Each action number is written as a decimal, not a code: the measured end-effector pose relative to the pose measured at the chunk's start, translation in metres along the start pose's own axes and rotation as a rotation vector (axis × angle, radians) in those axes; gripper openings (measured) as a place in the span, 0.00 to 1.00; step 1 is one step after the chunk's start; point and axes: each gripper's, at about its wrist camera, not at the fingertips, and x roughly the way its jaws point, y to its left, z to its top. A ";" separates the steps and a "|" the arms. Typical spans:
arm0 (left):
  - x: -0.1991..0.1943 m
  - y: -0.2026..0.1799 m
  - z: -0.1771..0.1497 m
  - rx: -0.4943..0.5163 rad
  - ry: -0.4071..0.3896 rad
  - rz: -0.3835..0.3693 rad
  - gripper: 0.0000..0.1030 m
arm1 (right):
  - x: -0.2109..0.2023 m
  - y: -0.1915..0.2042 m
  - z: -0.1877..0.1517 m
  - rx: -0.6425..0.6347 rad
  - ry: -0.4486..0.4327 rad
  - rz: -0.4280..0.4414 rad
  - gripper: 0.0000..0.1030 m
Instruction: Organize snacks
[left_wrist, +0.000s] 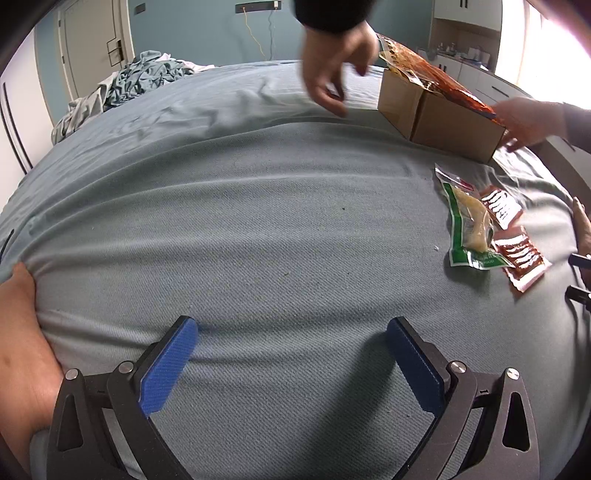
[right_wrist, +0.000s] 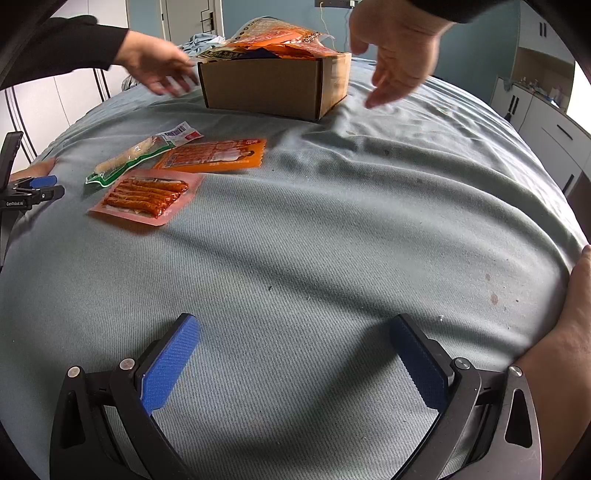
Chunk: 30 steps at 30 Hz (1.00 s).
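Hand-held grippers (left_wrist: 291, 332) (right_wrist: 295, 330) agape, label (right_wrist: 14, 203) perhaps "GenRobot.AI"

Right gripper (right_wrist: 293, 354) hovers spread wide over the bedsheet (right_wrist: 332, 229), holding nothing. Ahead and left of its jaws lie three snack packets (right_wrist: 147, 195); beyond, a stuffed box (right_wrist: 273, 86), two hands (right_wrist: 399, 48) flanking it.

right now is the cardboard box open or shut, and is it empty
Open and not empty: the cardboard box has no lid over its top, and orange snack packets stick out above its rim.
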 end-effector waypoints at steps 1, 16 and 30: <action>0.000 0.000 0.000 0.001 0.000 0.001 1.00 | 0.000 0.000 0.000 0.001 0.000 0.001 1.00; 0.001 0.000 -0.001 0.002 -0.001 0.002 1.00 | 0.000 -0.001 0.000 0.002 -0.001 0.002 1.00; 0.001 -0.001 -0.002 0.004 -0.001 0.004 1.00 | 0.001 -0.001 0.000 0.001 -0.001 0.000 1.00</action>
